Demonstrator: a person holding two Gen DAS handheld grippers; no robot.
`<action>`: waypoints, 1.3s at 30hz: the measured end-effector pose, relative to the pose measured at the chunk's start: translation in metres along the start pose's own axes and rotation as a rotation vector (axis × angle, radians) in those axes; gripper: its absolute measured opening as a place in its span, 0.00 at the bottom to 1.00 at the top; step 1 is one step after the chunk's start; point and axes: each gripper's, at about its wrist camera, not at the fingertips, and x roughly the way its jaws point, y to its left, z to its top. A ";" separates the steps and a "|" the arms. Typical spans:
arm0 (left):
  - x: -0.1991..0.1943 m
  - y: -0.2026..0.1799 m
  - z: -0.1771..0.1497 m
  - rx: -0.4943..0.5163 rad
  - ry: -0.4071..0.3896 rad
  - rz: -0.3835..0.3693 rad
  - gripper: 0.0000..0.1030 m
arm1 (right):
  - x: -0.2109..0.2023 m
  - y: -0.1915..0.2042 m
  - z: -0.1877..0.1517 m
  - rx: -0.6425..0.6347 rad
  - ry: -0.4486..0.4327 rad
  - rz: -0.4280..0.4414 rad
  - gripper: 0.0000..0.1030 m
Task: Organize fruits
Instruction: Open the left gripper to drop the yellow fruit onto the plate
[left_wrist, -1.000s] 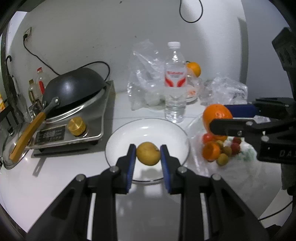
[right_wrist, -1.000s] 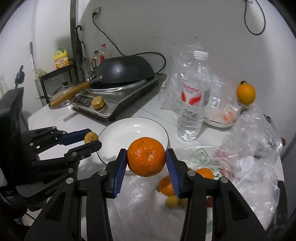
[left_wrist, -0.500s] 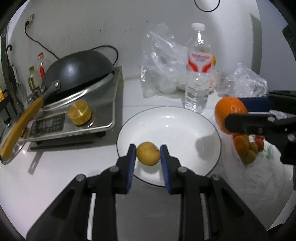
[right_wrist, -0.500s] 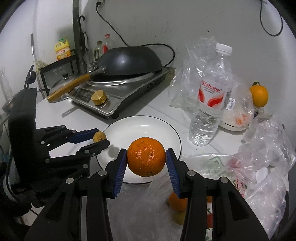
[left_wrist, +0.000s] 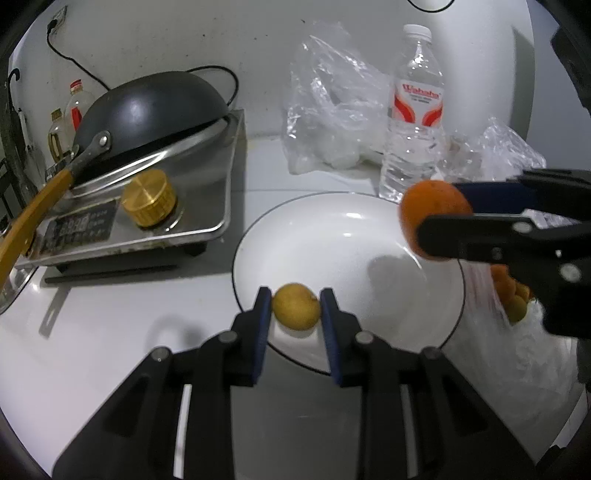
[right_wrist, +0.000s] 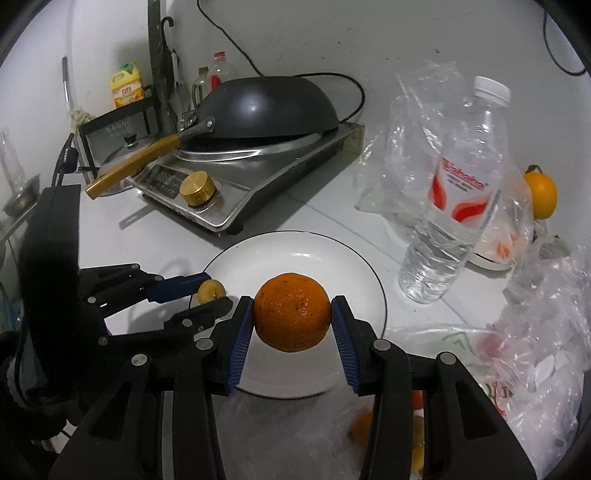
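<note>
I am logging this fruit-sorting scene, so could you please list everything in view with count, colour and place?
plate: 1, white with dark rim, centre of counter
orange: 1, orange, held over the plate's near edge
small yellow fruit: 1, yellow-brown, held at the plate's left rim
water bottle: 1, clear with red label, right of the plate
wok: 1, black, wooden handle, upturned on the cooker
cooker: 1, steel, gold knob, behind the plate
plastic bags: several, clear, right side, loose fruit in the near one
far orange: 1, orange, by the wall
yellow jug: 1, back left
left gripper: black, blue jaws shut on the small fruit
right gripper: black, blue jaws shut on the orange
</note>
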 end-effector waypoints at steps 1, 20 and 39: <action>0.001 0.001 0.000 -0.002 0.003 -0.003 0.28 | 0.003 0.001 0.002 -0.003 0.002 0.002 0.44; -0.034 0.041 -0.015 -0.105 -0.044 -0.032 0.31 | 0.068 0.027 0.033 0.001 0.072 0.011 0.44; -0.059 0.065 -0.026 -0.128 -0.059 -0.031 0.32 | 0.084 0.035 0.038 0.048 0.110 -0.041 0.47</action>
